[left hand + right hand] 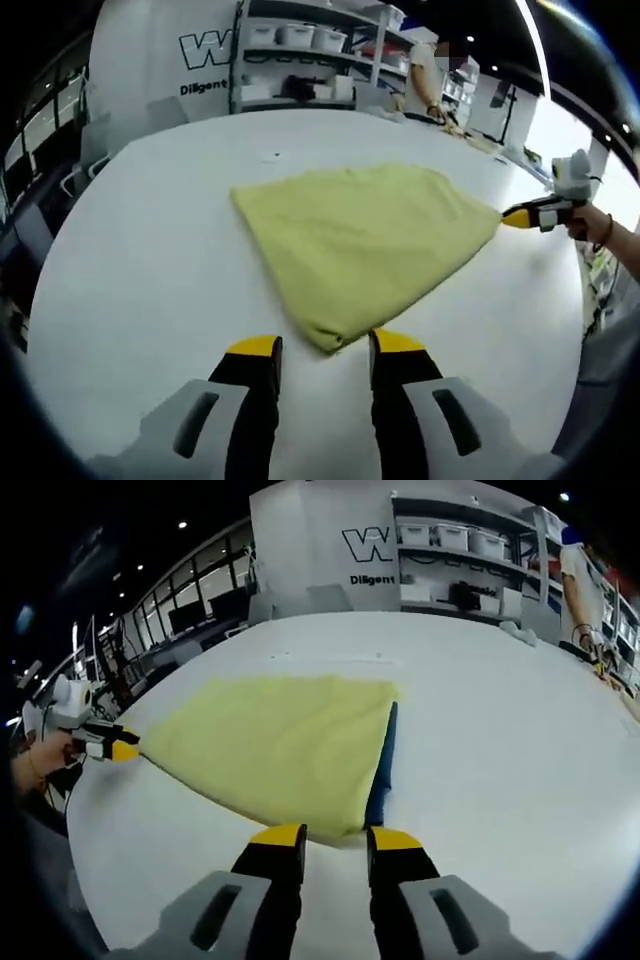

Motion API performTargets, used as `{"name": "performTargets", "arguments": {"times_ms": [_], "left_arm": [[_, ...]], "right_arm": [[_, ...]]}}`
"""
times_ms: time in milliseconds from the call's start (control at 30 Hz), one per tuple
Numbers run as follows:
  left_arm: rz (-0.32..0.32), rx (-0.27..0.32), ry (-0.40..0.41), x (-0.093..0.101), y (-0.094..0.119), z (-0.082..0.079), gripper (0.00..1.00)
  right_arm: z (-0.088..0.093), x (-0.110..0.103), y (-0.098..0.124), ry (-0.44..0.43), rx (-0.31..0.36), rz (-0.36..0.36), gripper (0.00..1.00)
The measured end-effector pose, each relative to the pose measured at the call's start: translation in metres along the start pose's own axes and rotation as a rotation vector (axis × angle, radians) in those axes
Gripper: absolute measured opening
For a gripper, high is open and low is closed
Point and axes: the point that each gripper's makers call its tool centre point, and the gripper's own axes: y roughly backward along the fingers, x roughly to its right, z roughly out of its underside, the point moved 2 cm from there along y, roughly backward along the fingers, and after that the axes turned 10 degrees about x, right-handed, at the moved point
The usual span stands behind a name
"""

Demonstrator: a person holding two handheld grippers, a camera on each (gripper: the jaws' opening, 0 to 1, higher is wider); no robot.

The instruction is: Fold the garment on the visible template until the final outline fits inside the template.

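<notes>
Yellow garment (365, 245) flat on white worktop (150, 250); left gripper (325, 350) and right gripper (335, 835) parted, a corner between each one's jaws at 6 o'clock, grip unclear.

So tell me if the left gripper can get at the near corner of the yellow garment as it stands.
Probably yes. The left gripper has its jaws apart, one on each side of the yellow garment corner, with nothing but bare white table around it. Whether the jaws already touch the cloth is unclear.

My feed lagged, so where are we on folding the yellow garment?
Done: the yellow garment lies folded on the white table, over the blue template, which shows along one edge. In hand: the left gripper and right gripper sit at opposite corners. Left: further folds; it overhangs the template.
</notes>
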Motion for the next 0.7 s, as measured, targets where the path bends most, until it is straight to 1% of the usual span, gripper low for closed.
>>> {"name": "performTargets", "arguments": {"times_ms": [67,100,167,267,367,433,567,700], "left_arm": [[-0.002,-0.004,0.005,-0.0021,-0.0008,0.0018,0.22],[-0.001,-0.011,0.012,-0.0028,-0.0017,0.0039,0.21],[-0.001,-0.008,0.013,-0.0033,-0.0025,0.0044,0.18],[0.011,-0.004,0.005,-0.0018,-0.0029,0.0047,0.11],[0.025,-0.014,-0.012,0.0013,-0.0019,0.0074,0.05],[0.028,-0.007,-0.023,0.0015,-0.0022,0.0073,0.04],[0.035,-0.011,-0.026,0.0004,-0.0021,0.0077,0.03],[0.046,-0.006,-0.05,-0.0006,-0.0011,0.0059,0.01]], "right_arm": [[0.0009,0.0014,0.001,0.0,0.0,0.005,0.19],[0.0014,0.0028,0.0016,0.003,0.001,0.012,0.18],[0.0018,0.0029,0.0013,0.006,0.001,0.011,0.17],[0.0057,0.0057,-0.0026,0.024,-0.015,0.01,0.15],[0.0049,0.0059,-0.0017,0.026,-0.011,0.015,0.15],[0.005,0.0057,-0.0026,0.024,-0.005,0.011,0.13],[0.0054,0.0043,-0.0054,0.022,-0.003,-0.001,0.09],[0.006,-0.0006,-0.0055,0.051,-0.007,-0.023,0.02]]}}
